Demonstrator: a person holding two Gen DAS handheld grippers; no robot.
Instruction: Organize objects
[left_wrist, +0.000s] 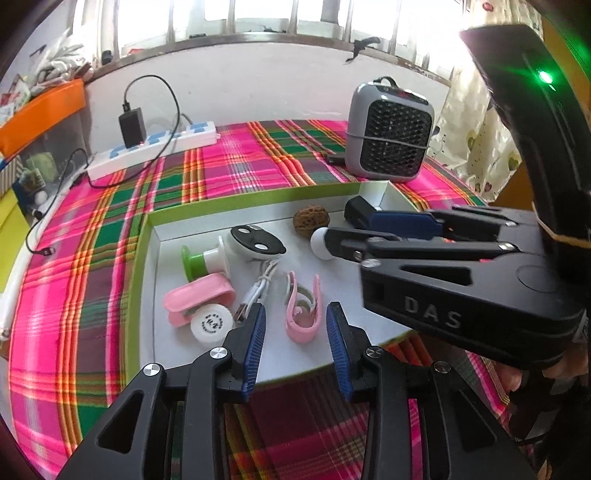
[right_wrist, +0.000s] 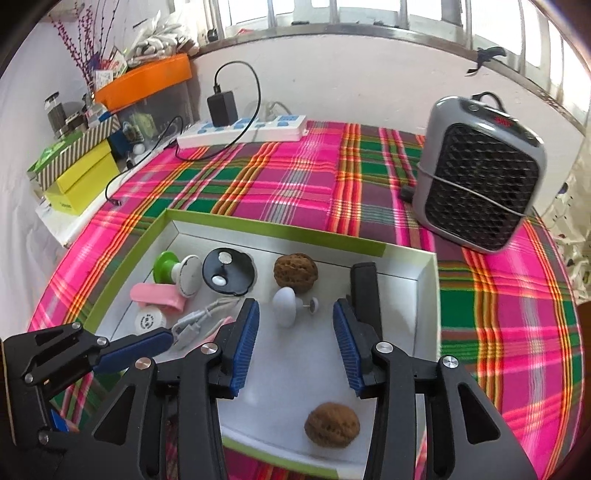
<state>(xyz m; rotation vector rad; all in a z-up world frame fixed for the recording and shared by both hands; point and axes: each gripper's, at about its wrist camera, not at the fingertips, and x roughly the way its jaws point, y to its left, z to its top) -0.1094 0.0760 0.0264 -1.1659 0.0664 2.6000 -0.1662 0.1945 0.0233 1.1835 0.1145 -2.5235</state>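
Note:
A white tray with a green rim (left_wrist: 258, 199) (right_wrist: 277, 230) lies on the plaid cloth. My left gripper (left_wrist: 295, 332) is open over its near edge; a pink clip (left_wrist: 301, 312) lies on the tray floor between the fingertips, untouched. My right gripper (right_wrist: 295, 332) is open too, and a white knob (right_wrist: 284, 301) (left_wrist: 319, 243) rests just past its tips. One walnut (right_wrist: 294, 273) sits behind the knob and another walnut (right_wrist: 331, 424) lies under the right fingers. In the tray's left part are a green-and-white spool (left_wrist: 203, 260), a second pink clip (left_wrist: 199, 299) and a white cable (left_wrist: 258, 291).
A grey heater (right_wrist: 480, 173) stands on the cloth at the back right. A white power strip (right_wrist: 243, 131) with a black adapter lies along the back wall. Boxes (right_wrist: 81, 181) are stacked off the table's left edge. A black block (right_wrist: 365, 295) lies by the tray's right wall.

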